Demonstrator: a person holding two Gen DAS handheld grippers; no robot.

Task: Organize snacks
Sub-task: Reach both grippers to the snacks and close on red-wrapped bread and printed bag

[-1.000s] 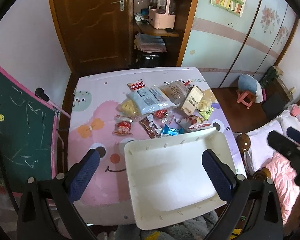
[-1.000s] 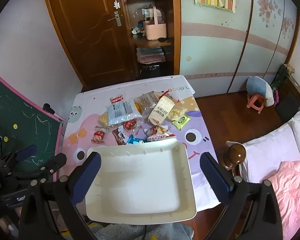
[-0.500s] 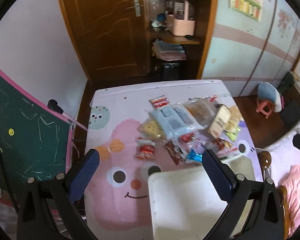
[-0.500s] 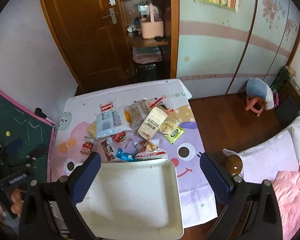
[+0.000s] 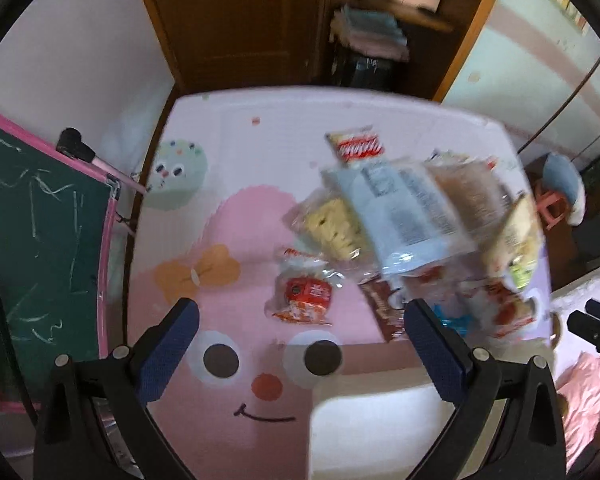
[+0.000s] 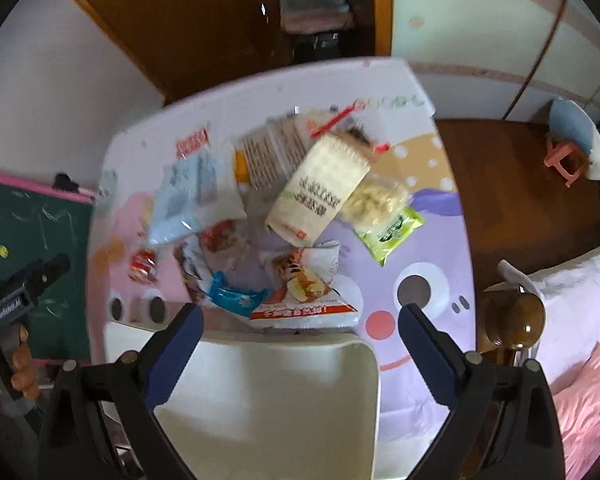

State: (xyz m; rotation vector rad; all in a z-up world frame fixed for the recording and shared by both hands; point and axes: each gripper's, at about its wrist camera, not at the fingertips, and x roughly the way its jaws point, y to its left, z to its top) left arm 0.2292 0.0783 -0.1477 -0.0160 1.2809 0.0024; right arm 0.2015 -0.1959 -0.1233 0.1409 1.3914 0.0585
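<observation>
I am just starting. Both my claws, left and right, are wide apart and hold nothing. The snacks lie in a crinkly, shiny heap on the soft cartoon mat. The smooth white tray sits bare, just beside them. Next, I think, I grab one bag.

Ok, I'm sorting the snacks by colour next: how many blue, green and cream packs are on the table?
Blue: 2, pale bag and bright packet
Green packet: 1
Cream bag: 1
Total: 4
</observation>
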